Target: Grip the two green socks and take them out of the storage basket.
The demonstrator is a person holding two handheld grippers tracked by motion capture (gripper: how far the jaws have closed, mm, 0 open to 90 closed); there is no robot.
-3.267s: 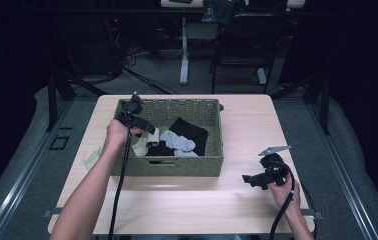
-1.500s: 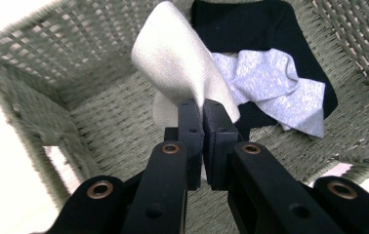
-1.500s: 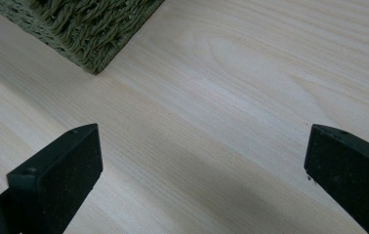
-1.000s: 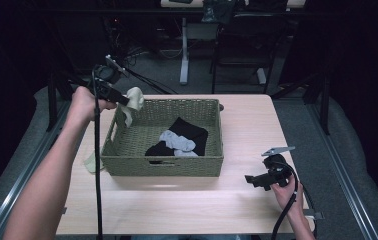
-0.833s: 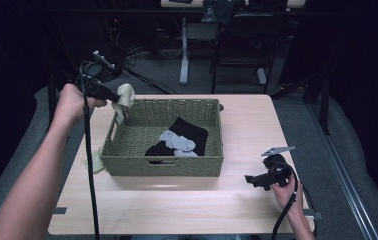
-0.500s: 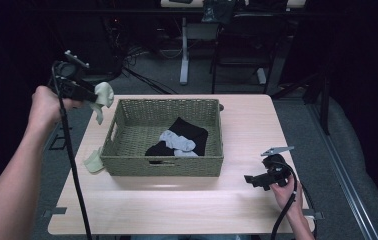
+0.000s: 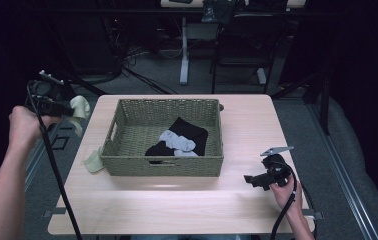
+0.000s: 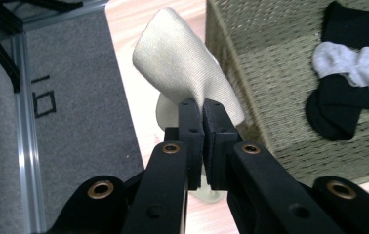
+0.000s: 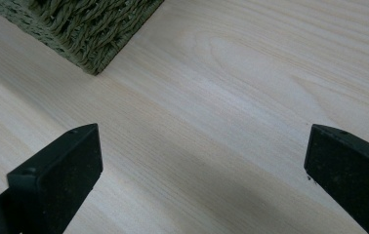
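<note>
Two socks out of basket (image 7: 162,131): one on table (image 7: 177,200) at basket's left (image 7: 94,161), one clamped in left gripper (image 8: 203,113), held off table's left edge (image 8: 185,73). Keep your grip closed; lower sock beside its mate, then release. Right gripper (image 9: 202,170) idle, jaws wide apart over table. Sock's lower end hidden behind jaws; pile in basket probably more socks.

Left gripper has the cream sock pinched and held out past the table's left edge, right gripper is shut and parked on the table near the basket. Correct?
Not quite: the right gripper is open. The right gripper view shows its jaws wide apart over bare table. The rest holds: the left gripper pinches the cream sock, held out past the table's left edge, and the basket sits nearby.
</note>
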